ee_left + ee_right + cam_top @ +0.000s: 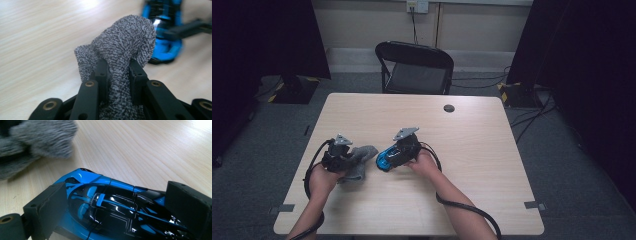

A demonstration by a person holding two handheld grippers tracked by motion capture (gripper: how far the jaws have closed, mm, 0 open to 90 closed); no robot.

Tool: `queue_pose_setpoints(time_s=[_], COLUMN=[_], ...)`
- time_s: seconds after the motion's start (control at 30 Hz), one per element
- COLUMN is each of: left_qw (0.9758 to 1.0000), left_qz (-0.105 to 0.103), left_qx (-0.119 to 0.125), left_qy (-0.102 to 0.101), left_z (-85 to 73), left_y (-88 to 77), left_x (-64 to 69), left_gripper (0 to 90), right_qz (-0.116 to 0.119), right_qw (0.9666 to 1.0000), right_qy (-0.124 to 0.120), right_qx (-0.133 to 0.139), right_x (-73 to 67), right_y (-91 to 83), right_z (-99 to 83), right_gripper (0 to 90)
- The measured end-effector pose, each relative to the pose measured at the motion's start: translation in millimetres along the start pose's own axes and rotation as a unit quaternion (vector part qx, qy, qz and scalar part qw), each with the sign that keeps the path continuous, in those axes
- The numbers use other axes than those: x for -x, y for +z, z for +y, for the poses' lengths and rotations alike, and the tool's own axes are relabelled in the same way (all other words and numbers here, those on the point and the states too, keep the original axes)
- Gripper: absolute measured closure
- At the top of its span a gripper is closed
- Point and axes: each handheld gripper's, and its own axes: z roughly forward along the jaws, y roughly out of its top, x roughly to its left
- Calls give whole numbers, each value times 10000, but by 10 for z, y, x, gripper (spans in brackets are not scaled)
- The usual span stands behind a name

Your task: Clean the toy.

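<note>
Pinching a grey cloth (pixel 120 50) between its jaws, the left gripper (pixel 343 152) is sitting at the near left part of the table (pixel 472 150). In the left gripper view the pads are pressing into a bunched fold of the cloth, and the rest of it is bulging up above them in a rounded lump. From above, the cloth (pixel 359 161) is trailing out to the right of that gripper and partly lying on the tabletop.

The right gripper (pixel 399 152) is clamping a blue and black toy car (pixel 112 207) across its body, one jaw on each flank, as the right gripper view is showing. In the high view the car (pixel 386 160) is pointing left and toward the person, its nose just beside the cloth's edge; whether the two are touching I cannot tell. The left gripper view is showing the car (pixel 165 32) blurred beyond the cloth lump.

Both hands are gripping the tools from behind, forearms coming in from the near edge, with a black cable (pixel 467 207) looping from the right gripper along the right forearm. A black chair (pixel 414 67) is standing at the far side of the table.
</note>
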Motion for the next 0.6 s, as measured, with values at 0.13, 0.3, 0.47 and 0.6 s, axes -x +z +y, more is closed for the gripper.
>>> queue_pose_setpoints(time_s=[0.13, 0.3, 0.47, 0.6], left_qw=[9996, 9988, 9983, 9979], left_qz=[210, 294, 193, 3], left_qx=[-181, -339, -475, -565], left_qy=[39, 177, 289, 314], left_z=[-4, -1, -3, 9], left_y=[132, 245, 320, 320], left_x=[-9, 50, 127, 182], left_gripper=[737, 729, 730, 734], right_qz=[-5, -6, -11, -16], right_qw=[10000, 10000, 10000, 10000], right_qy=[1, -6, -10, -18], right_qx=[0, 5, 4, -9], right_x=[-1, -3, -4, -4], right_y=[0, 0, -1, 0], right_z=[0, -2, -3, 2], right_gripper=[46, 46, 46, 46])
